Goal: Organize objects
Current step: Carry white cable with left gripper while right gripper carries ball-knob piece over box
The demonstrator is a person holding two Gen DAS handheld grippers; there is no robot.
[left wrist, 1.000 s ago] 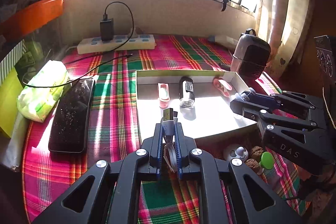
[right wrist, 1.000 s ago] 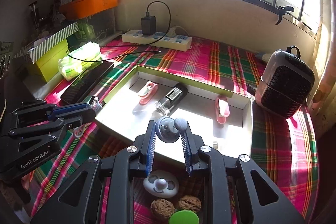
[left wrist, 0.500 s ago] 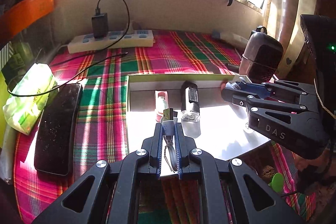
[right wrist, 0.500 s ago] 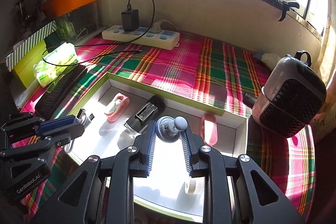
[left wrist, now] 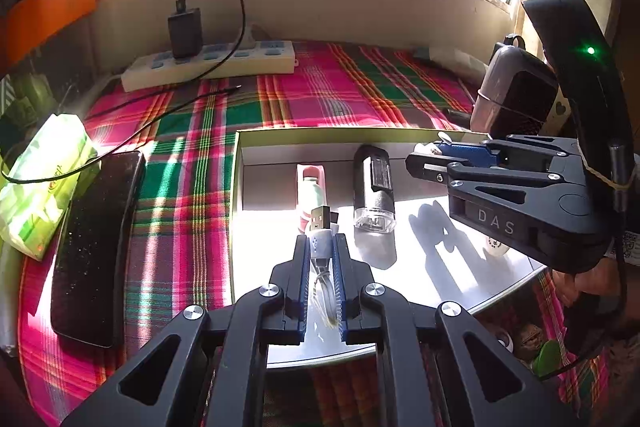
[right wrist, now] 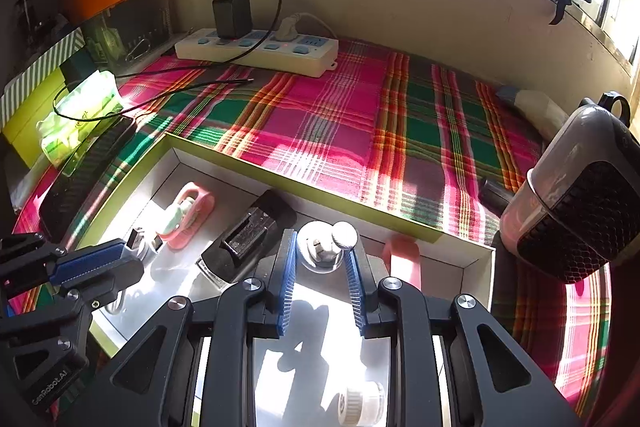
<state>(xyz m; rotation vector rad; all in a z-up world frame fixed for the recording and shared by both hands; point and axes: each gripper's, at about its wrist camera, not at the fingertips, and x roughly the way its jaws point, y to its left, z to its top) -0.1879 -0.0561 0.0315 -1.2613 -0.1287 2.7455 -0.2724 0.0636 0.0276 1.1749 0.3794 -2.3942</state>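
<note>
A shallow white box with a yellow-green rim point(left wrist: 236, 187) point(right wrist: 280, 179) lies on the plaid cloth. My left gripper point(left wrist: 322, 241) point(right wrist: 132, 261) is shut on a white USB cable point(left wrist: 320, 247), whose metal plug point(left wrist: 321, 219) point(right wrist: 136, 239) sticks out past the tips over the box's left part. My right gripper point(right wrist: 320, 241) point(left wrist: 416, 157) is shut on a small grey round-eared figurine point(right wrist: 324, 243) above the box's far side. Inside the box lie a pink and mint clip point(left wrist: 312, 183) point(right wrist: 188, 215), a black cylindrical device point(left wrist: 374, 187) point(right wrist: 248, 231), a pink piece point(right wrist: 402, 259) and a small white cap point(right wrist: 360, 403).
A power strip point(right wrist: 260, 51) with a black charger point(right wrist: 232, 13) runs along the back wall, its cable trailing left. A black slab point(left wrist: 96, 247) and a green tissue pack point(left wrist: 40, 183) lie left of the box. A small heater point(right wrist: 580, 211) stands to the right. Walnuts and a green disc point(left wrist: 548, 359) sit at the near right.
Both grippers have moved forward and a little lower, from the box's near edge to over its inside. Each still holds the same thing.
</note>
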